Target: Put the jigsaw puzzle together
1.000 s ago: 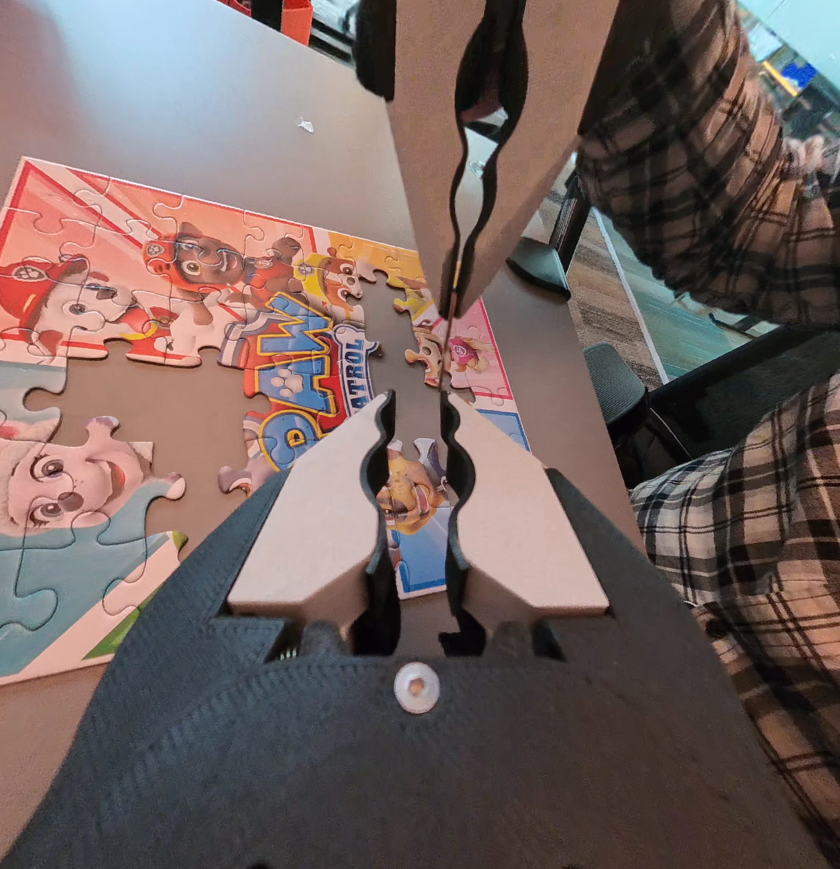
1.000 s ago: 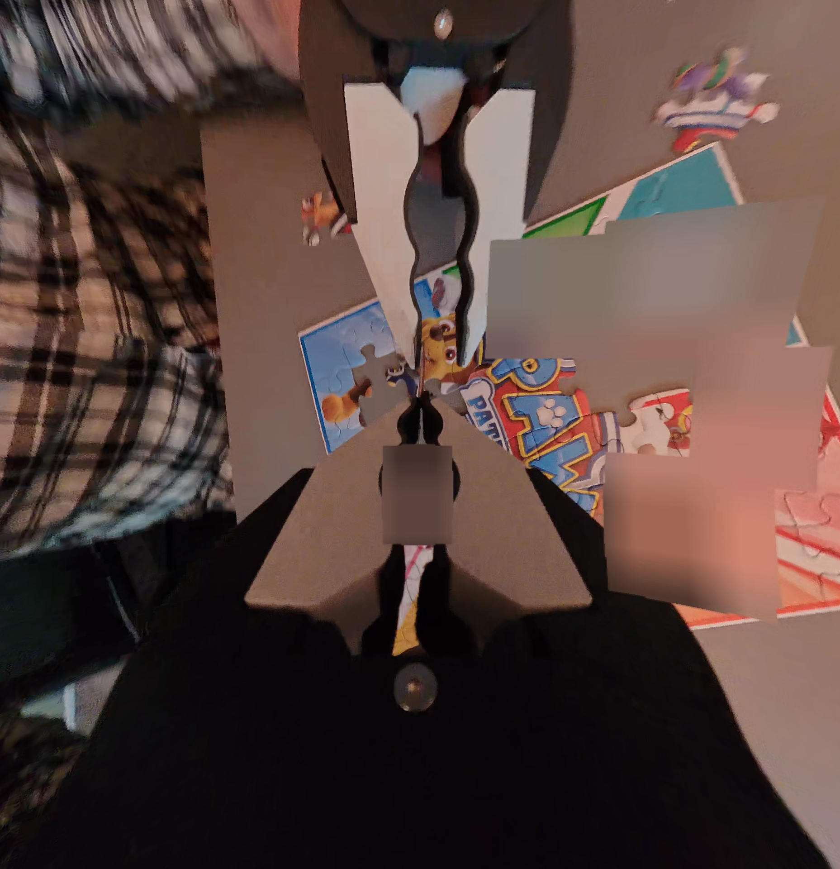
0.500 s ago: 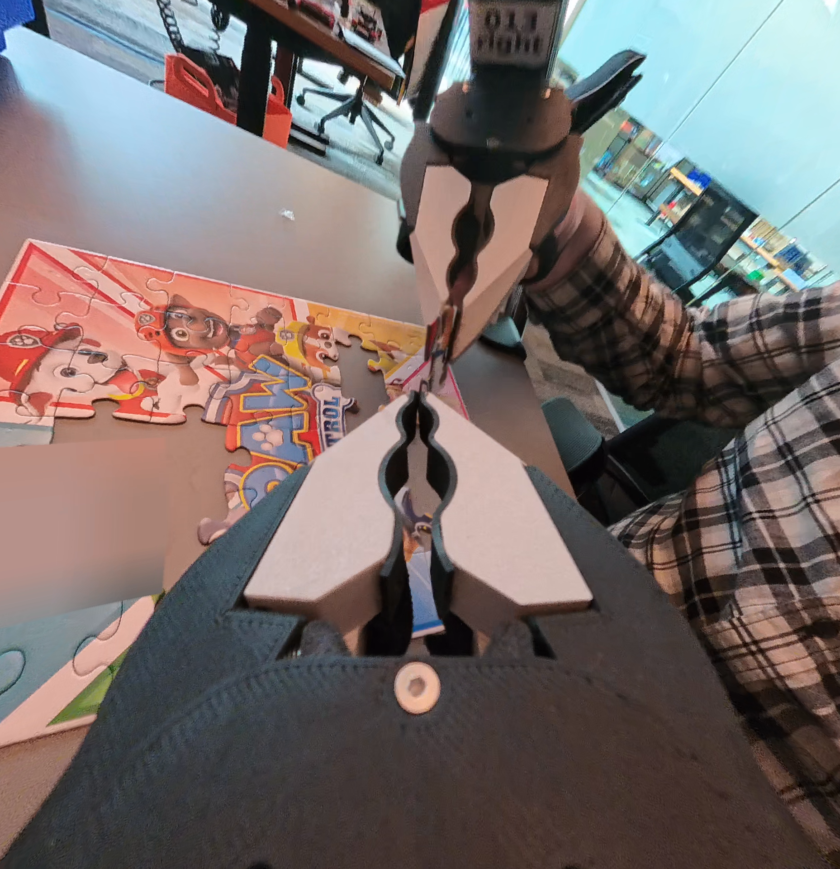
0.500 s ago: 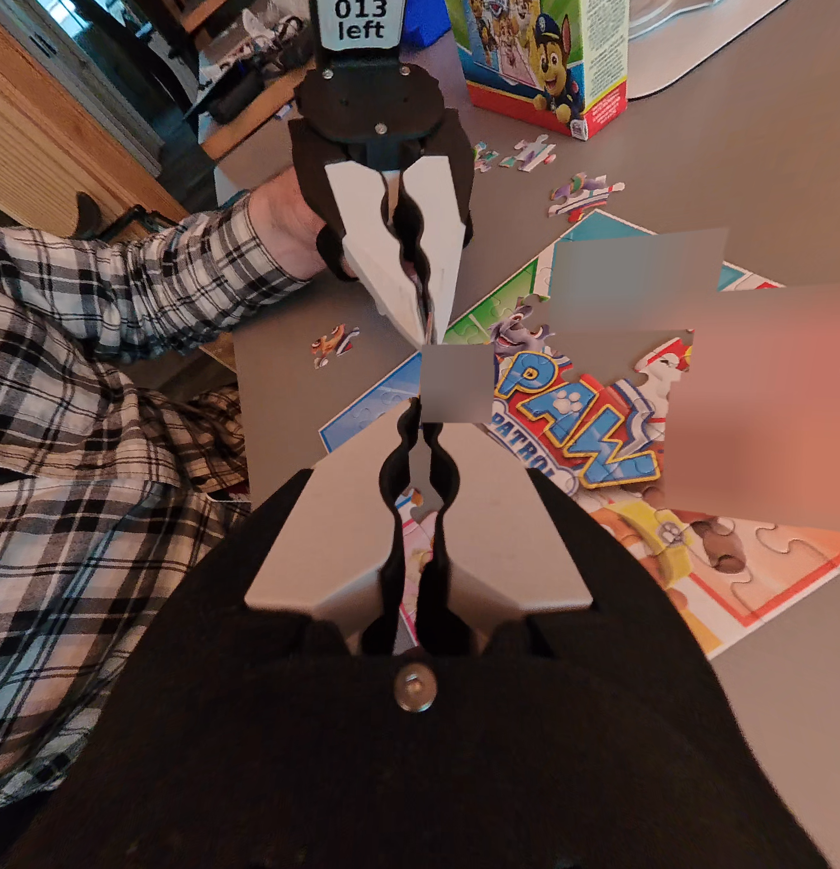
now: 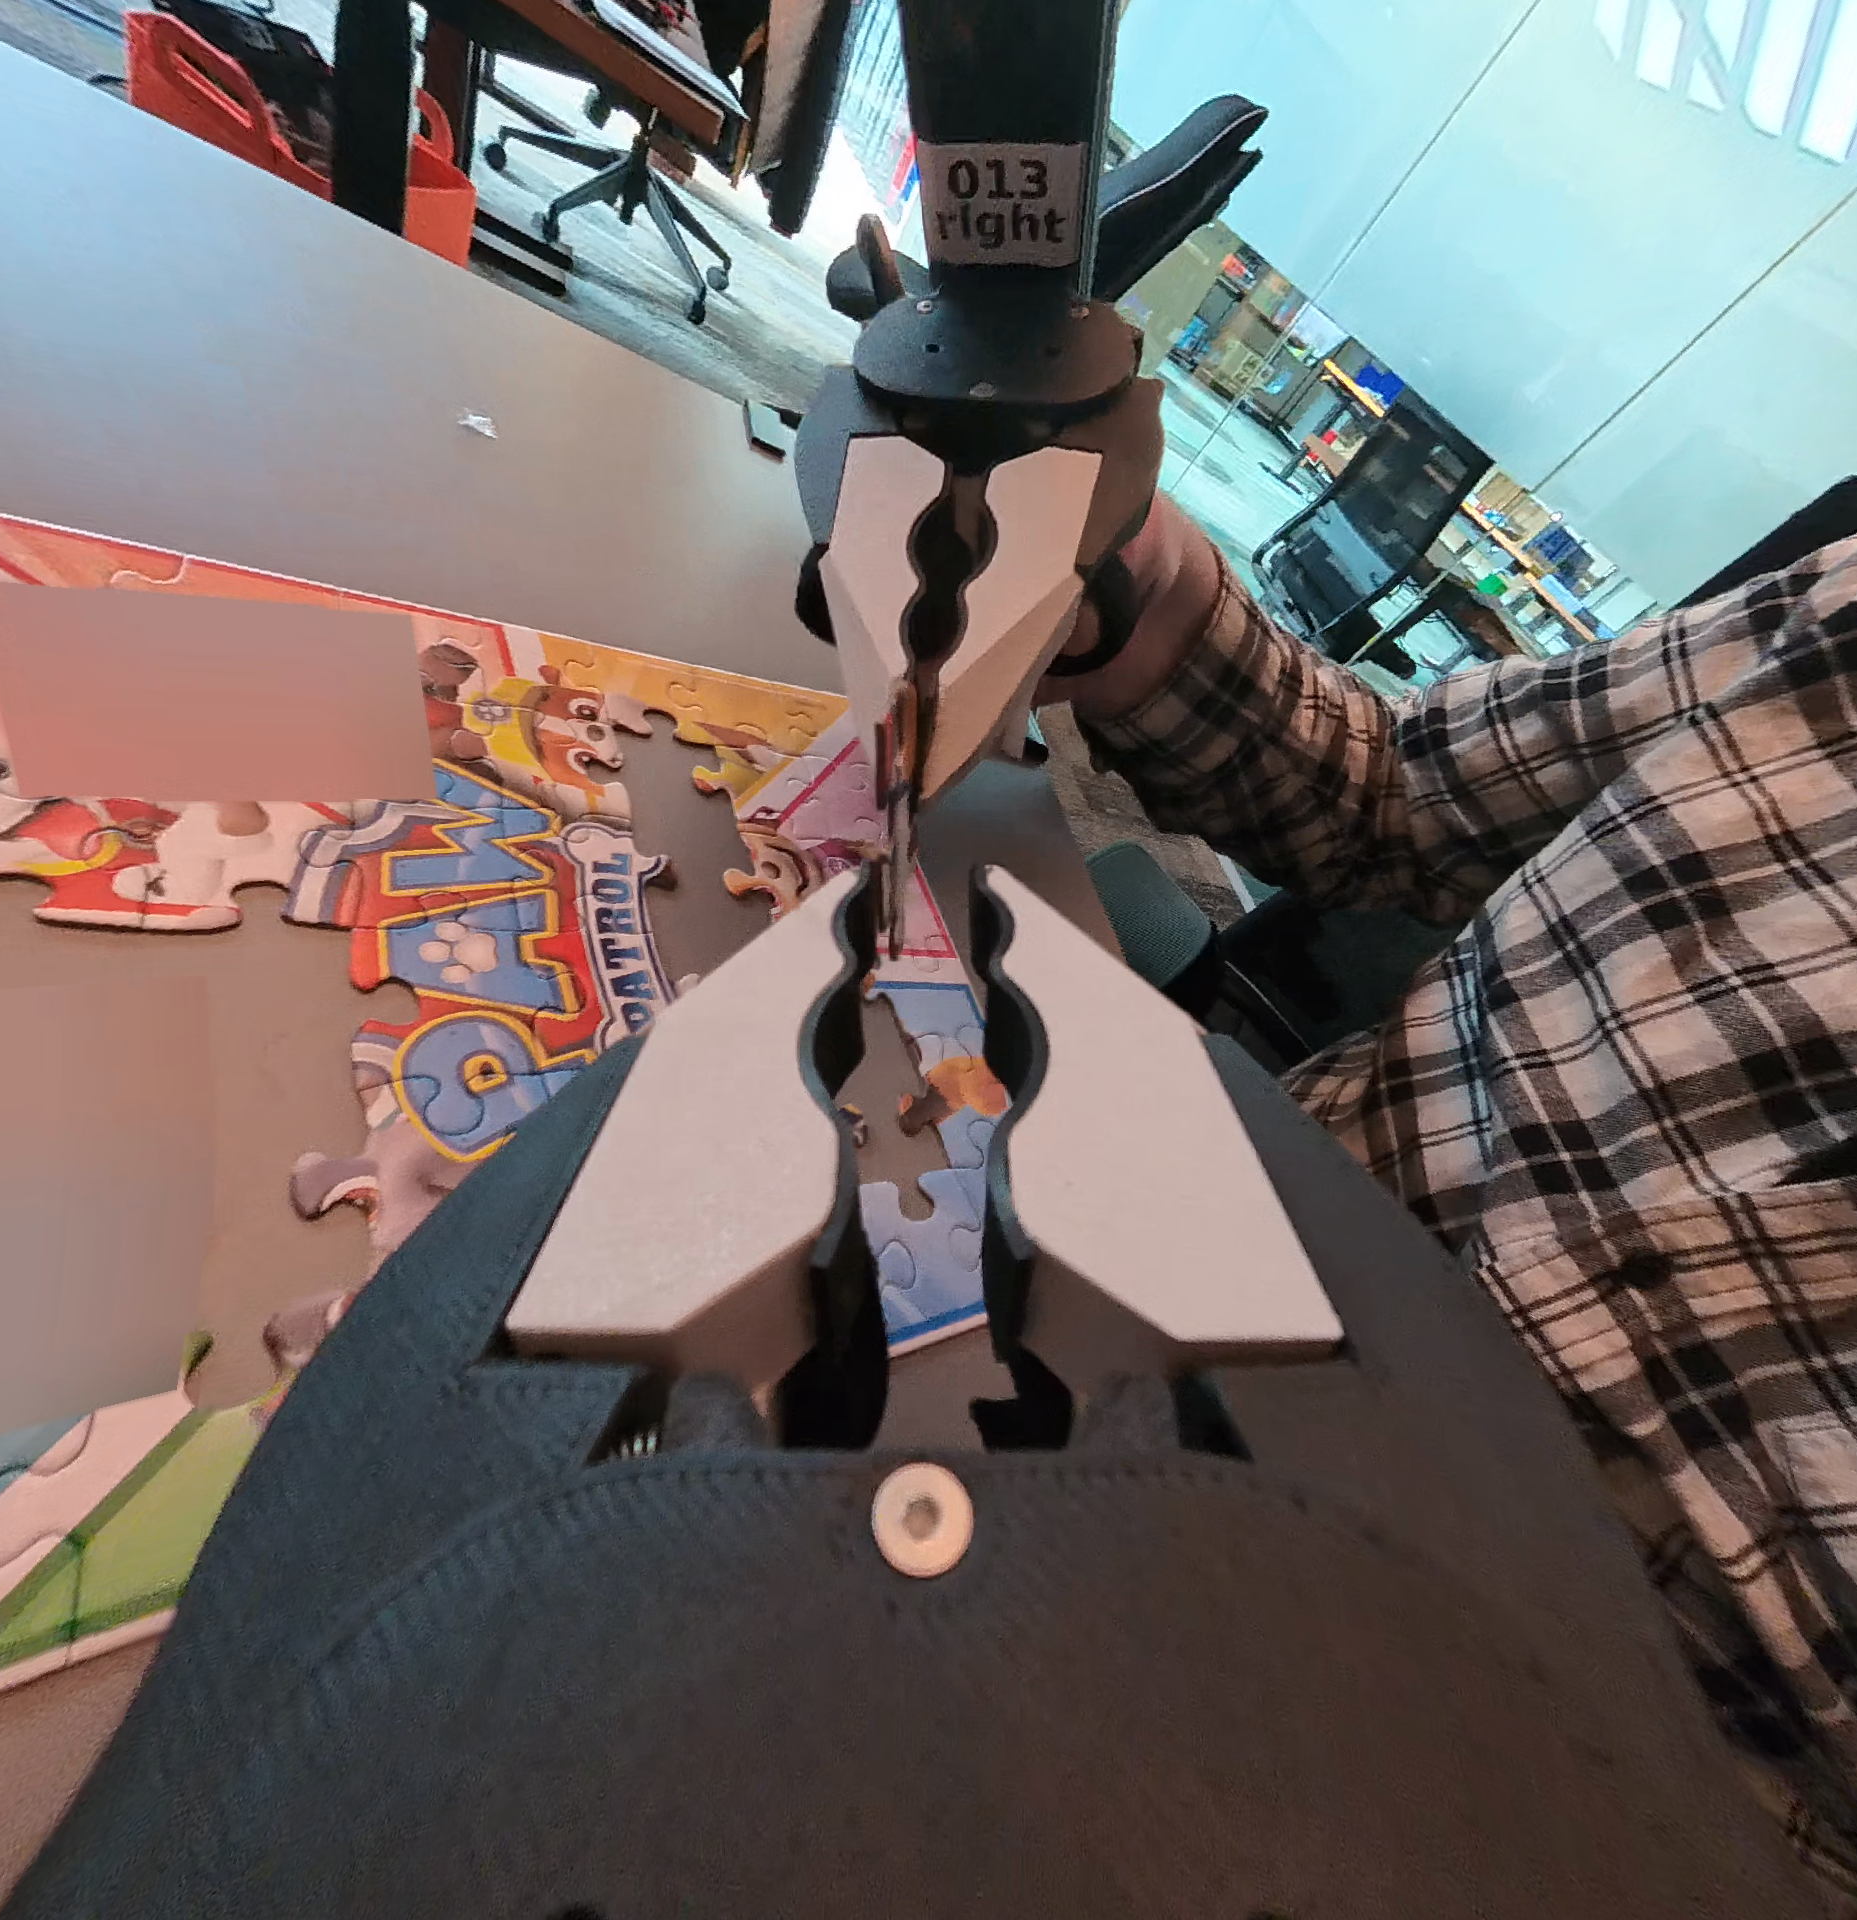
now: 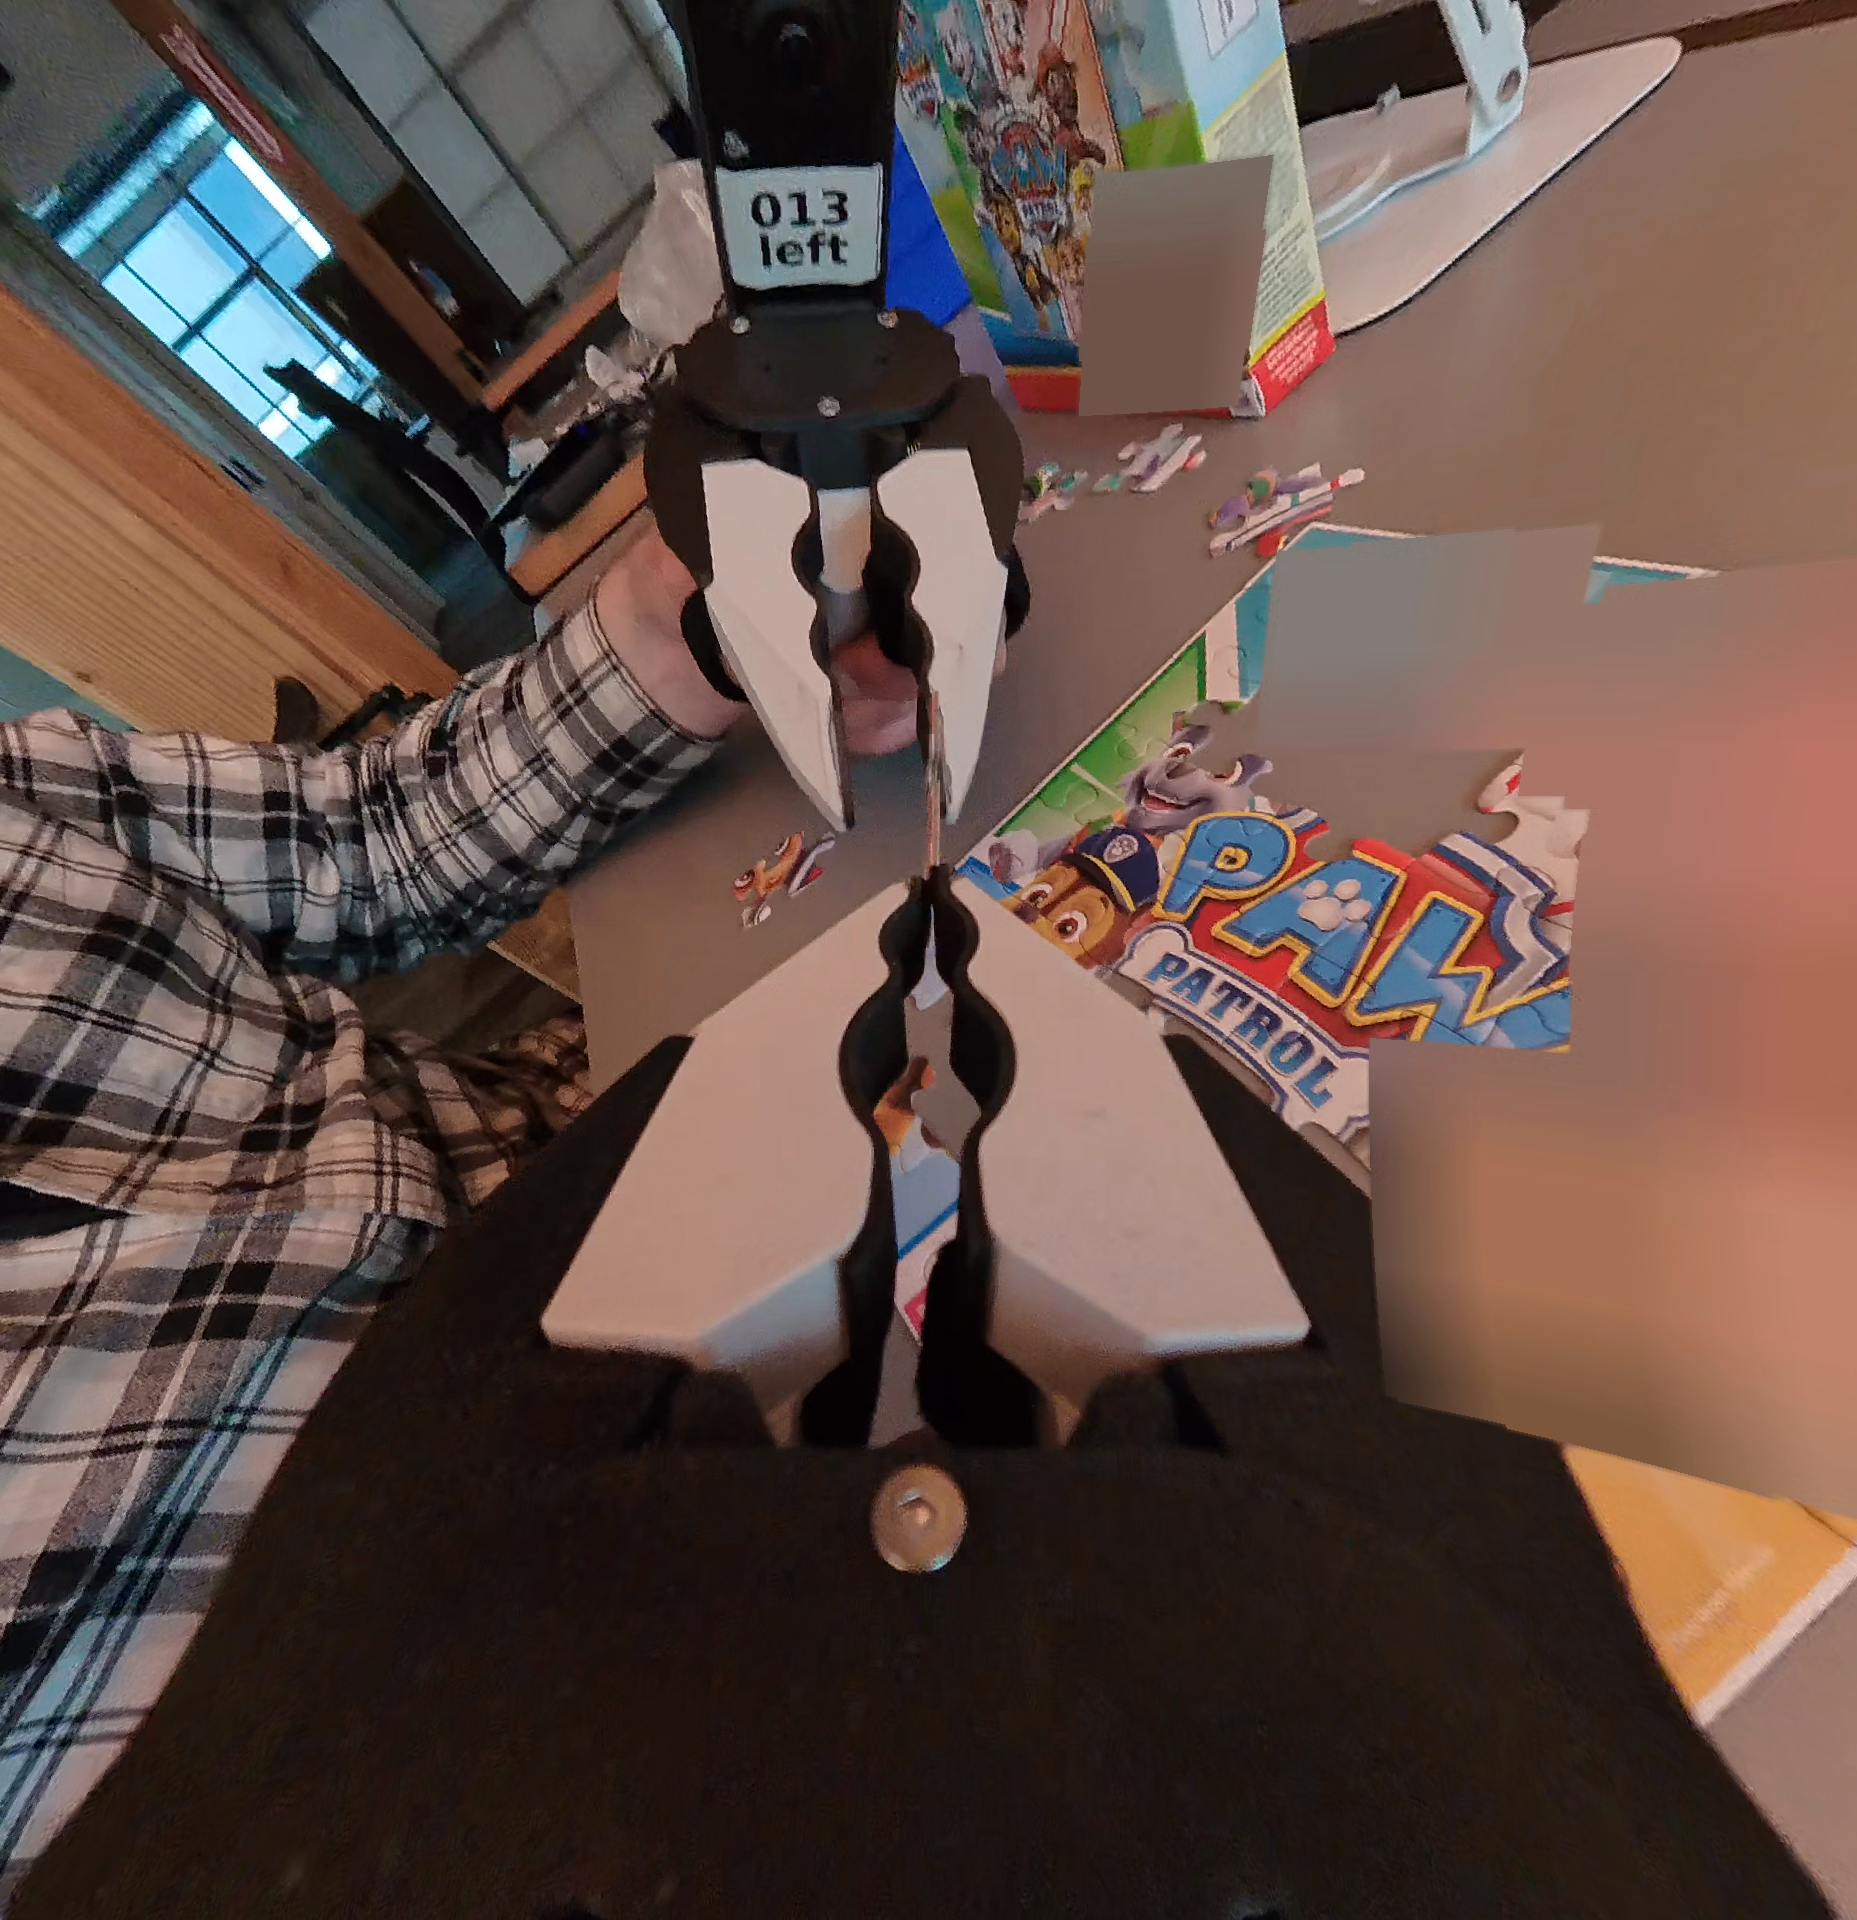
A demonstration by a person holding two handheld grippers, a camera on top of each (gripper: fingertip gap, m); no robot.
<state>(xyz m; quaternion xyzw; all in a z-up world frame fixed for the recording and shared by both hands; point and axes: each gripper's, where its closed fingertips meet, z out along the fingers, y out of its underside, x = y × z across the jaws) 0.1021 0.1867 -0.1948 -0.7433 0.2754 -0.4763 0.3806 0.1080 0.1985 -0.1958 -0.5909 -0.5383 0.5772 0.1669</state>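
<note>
Handover of a puzzle piece [image 5: 896,800] in mid-air between two hand-held grippers above a half-built cartoon jigsaw puzzle [image 5: 508,914].

The right hand-held gripper [image 6: 929,894] has its fingers pressed together on the thin piece, which is seen edge-on. The left hand-held gripper [image 5: 919,883] is spread, and the free end of the piece lies against the inner face of one finger without being clamped. Below, the puzzle lies flat on the grey table [image 5: 280,343] with gaps in its middle. Several loose pieces [image 6: 1272,509] lie beyond it near the puzzle box [image 6: 1111,156]. The likely risk is that the piece, pinched only by a narrow edge, twists or slips out and drops onto the assembled part if the right hand-held gripper moves off carelessly.
</note>
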